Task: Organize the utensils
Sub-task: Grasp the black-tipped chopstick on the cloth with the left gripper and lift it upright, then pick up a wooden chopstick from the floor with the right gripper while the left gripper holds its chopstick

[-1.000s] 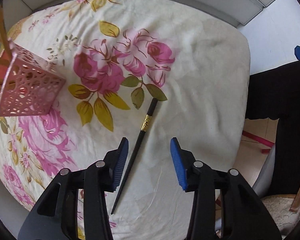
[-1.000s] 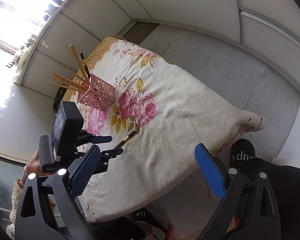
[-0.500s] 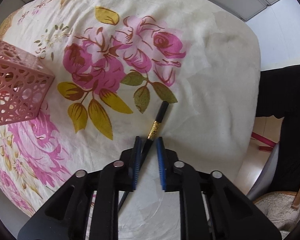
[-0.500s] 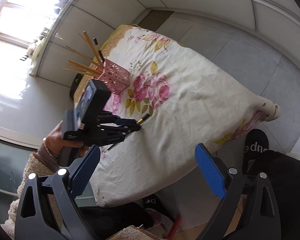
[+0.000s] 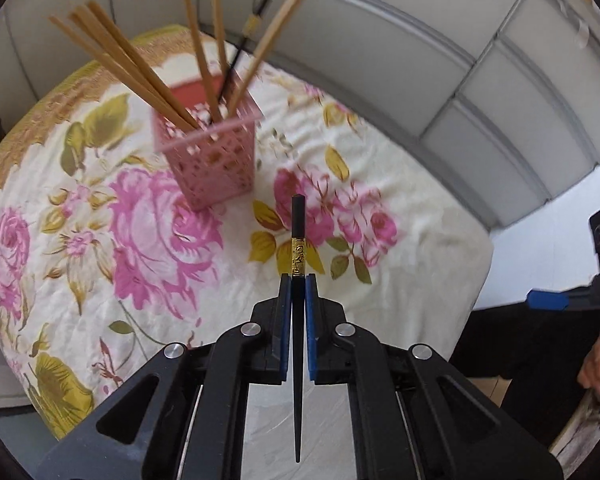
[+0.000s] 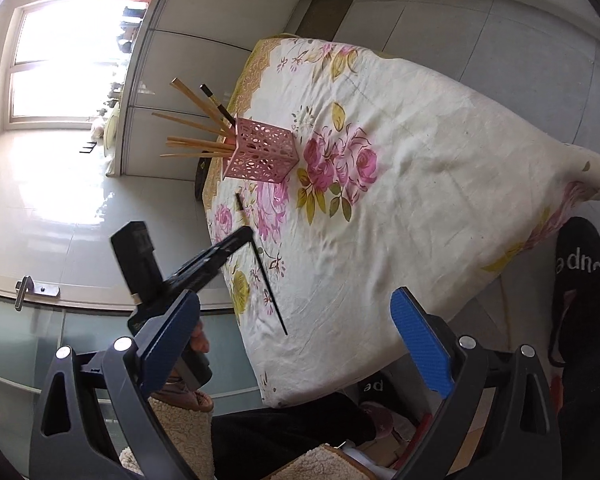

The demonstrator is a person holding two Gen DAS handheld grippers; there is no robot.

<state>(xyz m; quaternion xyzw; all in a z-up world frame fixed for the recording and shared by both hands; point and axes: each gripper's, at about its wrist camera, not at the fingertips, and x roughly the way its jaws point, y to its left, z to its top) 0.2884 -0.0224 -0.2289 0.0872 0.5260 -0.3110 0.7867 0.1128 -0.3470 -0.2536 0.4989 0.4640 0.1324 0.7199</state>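
Left wrist view, my left gripper (image 5: pixel 299 280) clamped on black chopstick (image 5: pixel 298 236), lifted above floral cloth (image 5: pixel 400 184), near pink holder (image 5: pixel 212 160), my right gripper (image 6: pixel 296 344) spread wide, holding nothing.

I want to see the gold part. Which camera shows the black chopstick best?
The left wrist view: the black chopstick sits close and sharp in the left tongs, gold band clear. The right wrist view shows it small, from the side.

chopstick (image 5: pixel 297 232): smooth black lacquer, glossy gold band
holder (image 5: pixel 216 160): pink perforated plastic, matt
sticks in holder (image 5: pixel 136 68): bare pale wood
tablecloth (image 5: pixel 400 280): soft wrinkled floral cloth
left gripper (image 5: pixel 298 292): matt black plastic, blue ribbed pads
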